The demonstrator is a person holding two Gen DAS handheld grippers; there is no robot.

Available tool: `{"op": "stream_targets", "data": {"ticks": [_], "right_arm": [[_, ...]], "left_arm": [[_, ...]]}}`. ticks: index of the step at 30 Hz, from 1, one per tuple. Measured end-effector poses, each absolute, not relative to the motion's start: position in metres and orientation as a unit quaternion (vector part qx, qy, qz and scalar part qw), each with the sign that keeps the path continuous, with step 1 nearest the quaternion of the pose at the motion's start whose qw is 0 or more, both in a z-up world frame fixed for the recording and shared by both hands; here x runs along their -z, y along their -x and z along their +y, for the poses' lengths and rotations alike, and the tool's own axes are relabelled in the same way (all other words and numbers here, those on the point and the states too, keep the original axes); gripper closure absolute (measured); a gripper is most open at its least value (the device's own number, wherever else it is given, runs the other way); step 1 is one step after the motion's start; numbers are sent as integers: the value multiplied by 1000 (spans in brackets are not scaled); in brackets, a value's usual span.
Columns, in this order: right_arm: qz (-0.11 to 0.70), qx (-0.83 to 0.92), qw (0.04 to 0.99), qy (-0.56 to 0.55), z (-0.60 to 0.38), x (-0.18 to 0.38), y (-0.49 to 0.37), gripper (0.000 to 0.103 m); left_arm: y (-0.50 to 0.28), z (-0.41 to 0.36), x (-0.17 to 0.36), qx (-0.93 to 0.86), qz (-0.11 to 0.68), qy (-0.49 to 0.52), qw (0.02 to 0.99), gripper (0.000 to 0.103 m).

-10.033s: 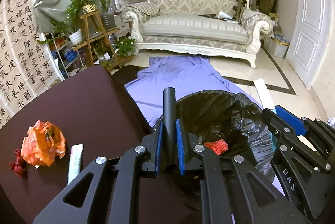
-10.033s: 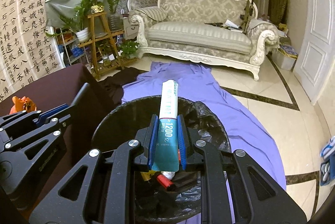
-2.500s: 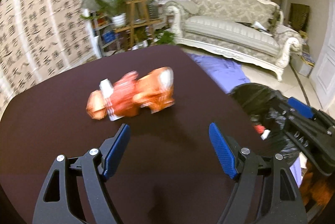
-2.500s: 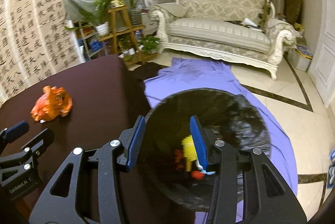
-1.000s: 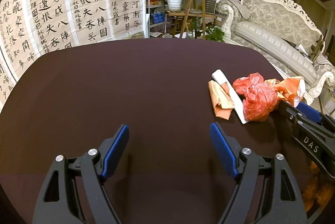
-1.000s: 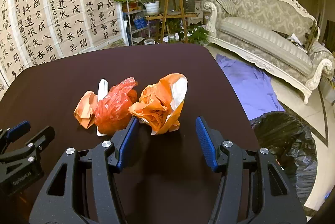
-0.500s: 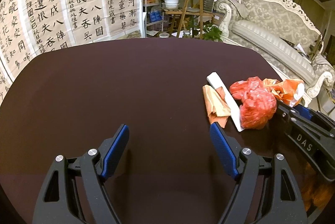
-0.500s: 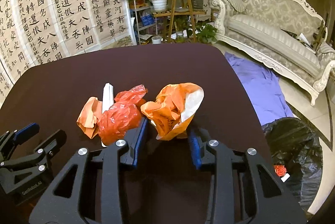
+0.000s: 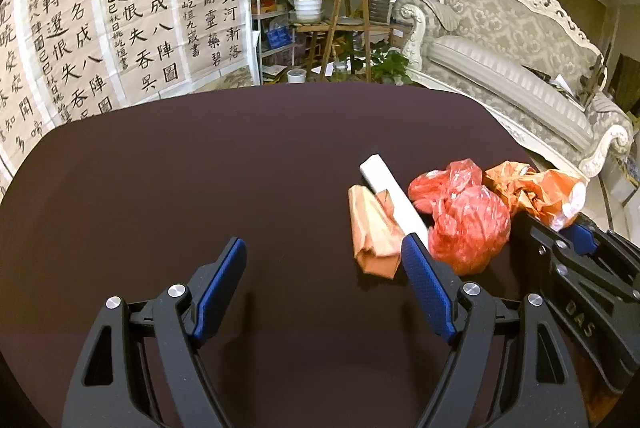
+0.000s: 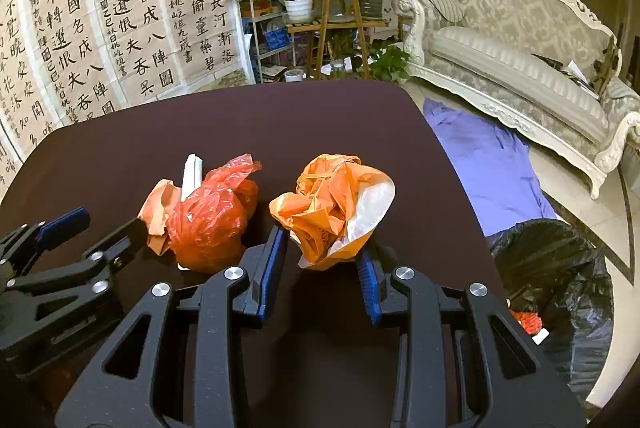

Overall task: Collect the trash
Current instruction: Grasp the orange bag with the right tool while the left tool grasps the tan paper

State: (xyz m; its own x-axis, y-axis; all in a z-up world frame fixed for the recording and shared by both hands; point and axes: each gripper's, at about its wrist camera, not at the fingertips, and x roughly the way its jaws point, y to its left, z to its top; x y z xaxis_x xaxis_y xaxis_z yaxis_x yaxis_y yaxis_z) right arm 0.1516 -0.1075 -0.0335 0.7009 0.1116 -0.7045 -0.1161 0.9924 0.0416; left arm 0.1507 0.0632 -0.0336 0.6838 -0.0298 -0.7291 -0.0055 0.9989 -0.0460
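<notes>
On the dark brown table [image 9: 200, 168] lie a crumpled orange-and-white plastic bag [image 10: 334, 204], a crumpled red plastic bag [image 10: 210, 220], a folded tan paper wrapper [image 9: 372, 232] and a white stick-shaped packet [image 9: 394, 196]. My right gripper [image 10: 322, 256] has its jaws on both sides of the orange bag's lower part, closed in against it. My left gripper [image 9: 324, 268] is open and empty above the table, left of the red bag [image 9: 466, 224]. The black-bagged bin [image 10: 556, 292] stands on the floor at the right.
A purple cloth [image 10: 484, 156] lies on the floor beyond the table's right edge. A white sofa [image 10: 520, 60], a wooden plant stand [image 10: 340, 20] and calligraphy sheets [image 10: 100, 12] stand behind. The table's right edge [image 10: 460, 188] is close to the orange bag.
My right gripper has moved forward and its jaws have narrowed from wide open to pressing the orange bag. My left gripper has edged right toward the trash pile, still open.
</notes>
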Motion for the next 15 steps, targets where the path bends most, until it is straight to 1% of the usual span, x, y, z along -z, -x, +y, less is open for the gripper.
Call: {"op": "stream_targets", "data": {"ticks": [6,7,8,10,11,13,14,15], "right_arm": [[385,-64,921,1,-107,34,-154,70],[385,-64,921,0,-107,35,-154,70],[385,-65,921,0,-106,35,-154,70],[385,-64,921,1,-106,35,-154,70],[385,-64,920,2,-106,35,-154,70],[385,-64,921,2,-107,35,-153,70],[385,-64,921,3,-107,35,-154,70],[386,-64,920,3,-106,35,-154,70]], "left_arm": [[-167,62,40,14,420,22,907,26],[-169,62,40,15,422,23,906,27],[-169,62,41,19,425,25,905,30],[-168,62,42,26,428,26,903,40],[-168,62,42,29,428,26,903,43],[-167,61,42,34,426,24,904,53],[-166,61,42,37,424,23,904,57],[-165,61,42,50,422,28,905,67]]}}
